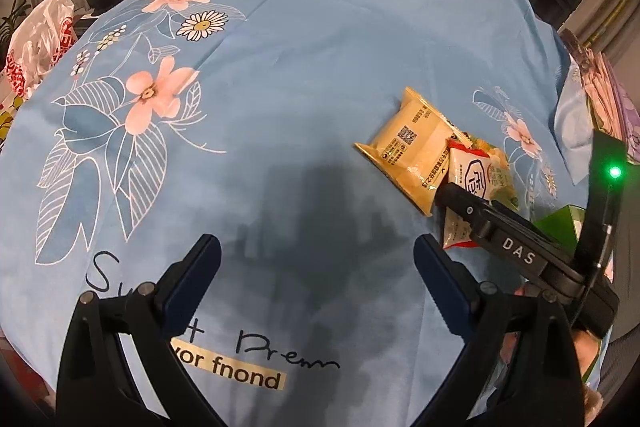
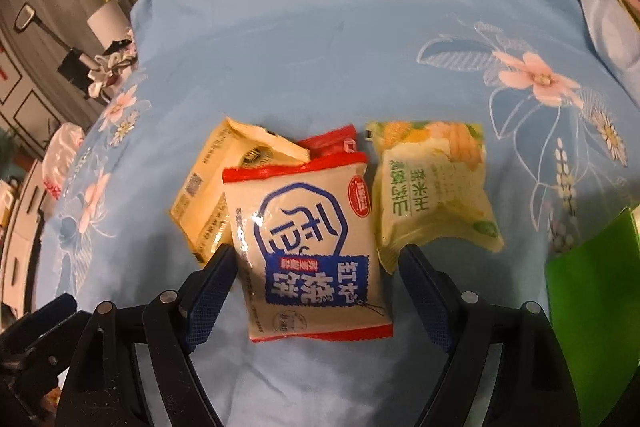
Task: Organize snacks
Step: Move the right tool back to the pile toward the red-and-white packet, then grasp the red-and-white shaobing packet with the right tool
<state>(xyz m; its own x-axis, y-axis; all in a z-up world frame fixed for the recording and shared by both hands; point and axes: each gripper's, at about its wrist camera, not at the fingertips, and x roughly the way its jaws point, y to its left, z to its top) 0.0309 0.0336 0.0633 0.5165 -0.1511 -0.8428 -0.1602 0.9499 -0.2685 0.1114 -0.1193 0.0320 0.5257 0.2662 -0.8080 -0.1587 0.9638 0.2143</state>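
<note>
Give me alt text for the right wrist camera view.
The open right gripper straddles a red-and-white snack packet lying on a blue floral bedsheet. A yellow packet lies partly beneath it, a pale green packet alongside.

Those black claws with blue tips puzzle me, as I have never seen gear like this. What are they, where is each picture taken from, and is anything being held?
They are two hand-held grippers, each carrying a wide-angle camera looking along its fingers. One picture is from the left gripper, open over the light blue floral bedsheet. The other is from the right gripper, open around the white snack packet with red edges and blue print, not yet squeezing it. Beside it lie a yellow snack packet and a pale green snack packet. A bright green box sits at the edge. Nothing is held.
</note>
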